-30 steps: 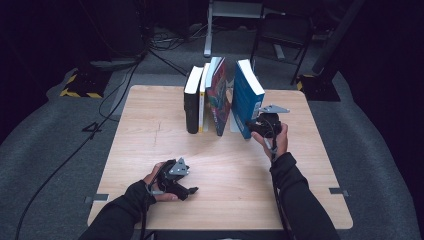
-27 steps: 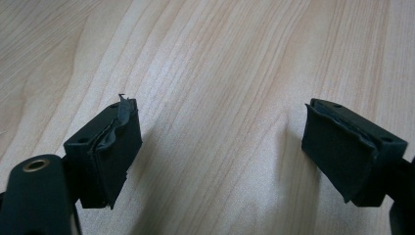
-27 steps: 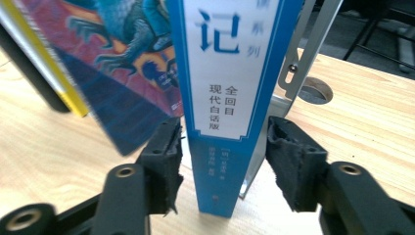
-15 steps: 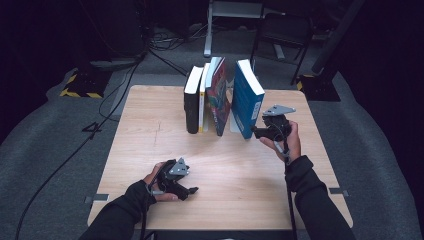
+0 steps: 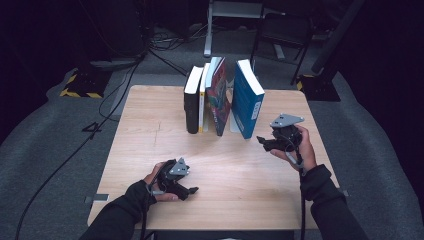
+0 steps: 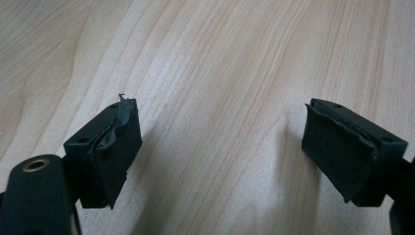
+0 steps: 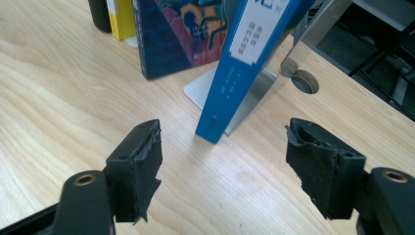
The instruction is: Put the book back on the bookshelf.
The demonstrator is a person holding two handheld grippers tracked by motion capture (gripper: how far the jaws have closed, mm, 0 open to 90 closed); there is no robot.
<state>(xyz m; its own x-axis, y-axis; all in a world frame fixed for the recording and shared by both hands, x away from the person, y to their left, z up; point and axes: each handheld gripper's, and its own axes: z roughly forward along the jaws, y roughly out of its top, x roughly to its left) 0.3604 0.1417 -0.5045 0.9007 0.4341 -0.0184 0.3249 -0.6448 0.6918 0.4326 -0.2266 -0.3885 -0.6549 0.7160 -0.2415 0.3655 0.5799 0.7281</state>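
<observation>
Blue book (image 5: 248, 97) stands at the right end of the row on the wooden table (image 5: 150, 125), high view; the right gripper (image 5: 265, 142) has drawn back from it, the left gripper (image 5: 192, 190) idle. Right gripper view: its jaws, just opening, are spread and empty, the book released against the metal bookend (image 7: 274, 83). Left gripper view: jaws spread over bare wood.

You see a pale, matt wood-grain surface (image 7: 58, 88), a glossy blue book (image 7: 244, 63) against a smooth metal bookend (image 7: 274, 83), and frayed rubbery tool pads (image 7: 147, 166).
</observation>
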